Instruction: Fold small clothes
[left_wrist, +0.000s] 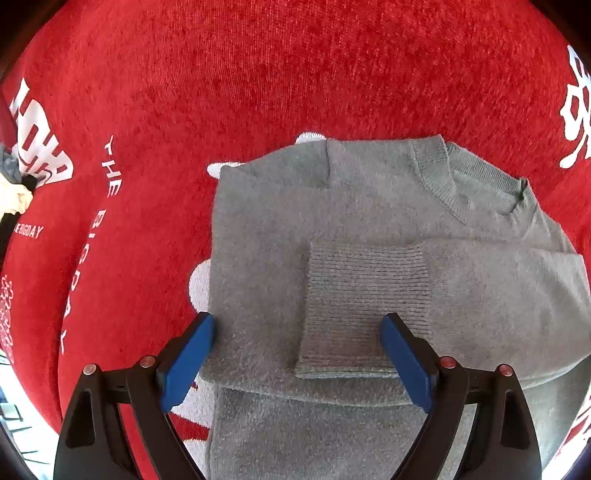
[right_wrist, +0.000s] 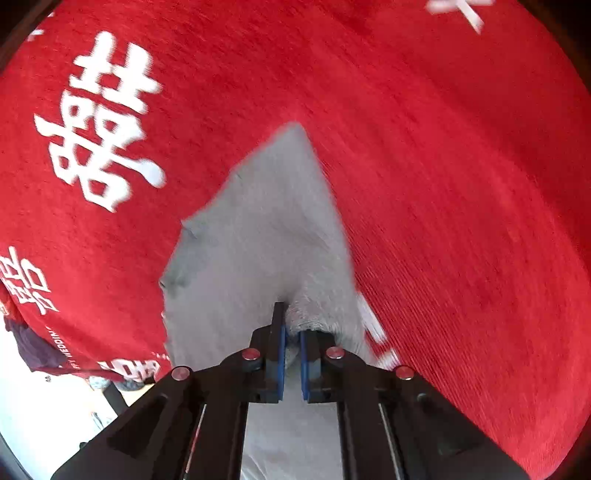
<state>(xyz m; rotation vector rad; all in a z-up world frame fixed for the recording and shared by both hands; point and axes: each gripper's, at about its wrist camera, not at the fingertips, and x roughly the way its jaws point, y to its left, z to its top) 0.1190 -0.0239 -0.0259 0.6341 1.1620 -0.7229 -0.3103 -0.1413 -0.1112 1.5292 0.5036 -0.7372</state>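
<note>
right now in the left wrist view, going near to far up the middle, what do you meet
open left gripper → ribbed cuff of the folded-in grey sleeve → body of the fuzzy grey knit sweater → its ribbed neckline → bare red plush cloth with white lettering

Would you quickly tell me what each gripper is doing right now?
Left gripper: open above the grey sweater, holding nothing.
Right gripper: closed on the sweater's fabric.

Wide free room was offered by the red cloth (left_wrist: 295, 74) beyond and left of the grey sweater (left_wrist: 369, 221), while the left edge was crowded by a small pile of clothes (left_wrist: 14, 184).
</note>
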